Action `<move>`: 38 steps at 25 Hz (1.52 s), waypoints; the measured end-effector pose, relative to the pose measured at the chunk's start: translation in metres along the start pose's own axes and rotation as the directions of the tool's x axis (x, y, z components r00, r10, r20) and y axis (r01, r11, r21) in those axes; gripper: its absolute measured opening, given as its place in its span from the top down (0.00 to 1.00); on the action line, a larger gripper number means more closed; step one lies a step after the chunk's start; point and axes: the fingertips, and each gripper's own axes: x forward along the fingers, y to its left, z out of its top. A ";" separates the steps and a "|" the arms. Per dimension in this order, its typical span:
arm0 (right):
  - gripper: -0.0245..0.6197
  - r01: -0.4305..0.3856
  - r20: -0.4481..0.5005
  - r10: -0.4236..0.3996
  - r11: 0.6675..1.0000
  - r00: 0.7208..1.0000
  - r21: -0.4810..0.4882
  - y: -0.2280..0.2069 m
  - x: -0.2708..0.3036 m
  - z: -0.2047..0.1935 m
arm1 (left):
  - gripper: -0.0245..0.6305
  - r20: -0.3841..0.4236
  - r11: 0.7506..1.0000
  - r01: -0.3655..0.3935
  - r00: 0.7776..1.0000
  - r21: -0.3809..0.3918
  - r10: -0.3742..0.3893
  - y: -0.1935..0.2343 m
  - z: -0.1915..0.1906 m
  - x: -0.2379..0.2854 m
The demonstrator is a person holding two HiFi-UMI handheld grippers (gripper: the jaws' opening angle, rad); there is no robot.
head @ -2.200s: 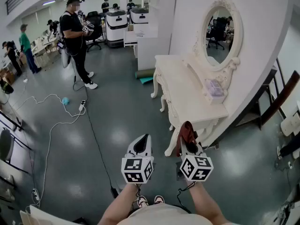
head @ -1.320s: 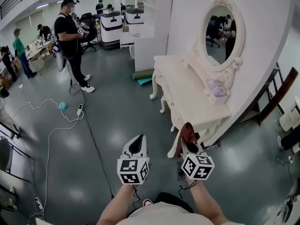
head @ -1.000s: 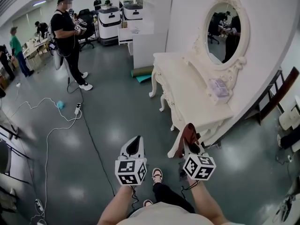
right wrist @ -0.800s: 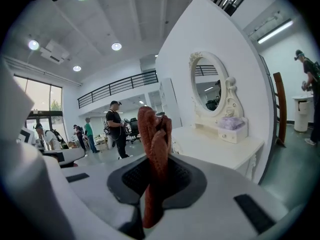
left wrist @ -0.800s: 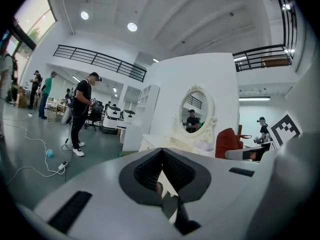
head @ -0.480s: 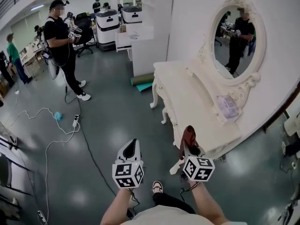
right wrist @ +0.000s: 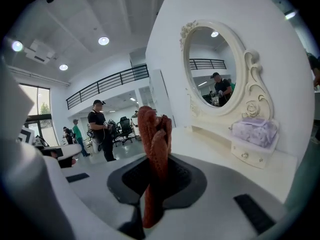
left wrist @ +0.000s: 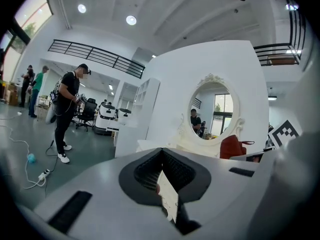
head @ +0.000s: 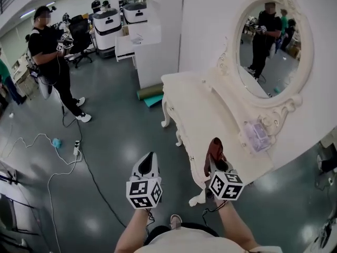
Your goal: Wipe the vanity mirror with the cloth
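The right tongs (head: 213,161) are gripping the red cloth (head: 215,147) upright over the tabletop's (head: 202,112) near end. The left tongs (head: 150,158) are closed and empty. The mirror (head: 274,44), far right, is apparently awaiting wiping, with no contact yet.

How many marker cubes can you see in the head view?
2. One cube rides the left claw over the floor; the other rides the right claw, which grips the red cloth by the vanity table's front corner.
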 end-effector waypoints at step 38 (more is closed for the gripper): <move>0.87 0.614 0.011 -0.652 0.720 0.759 0.324 -0.111 0.202 0.085 | 0.95 -0.257 0.668 0.739 0.665 0.089 -0.701 -0.069 0.060 0.441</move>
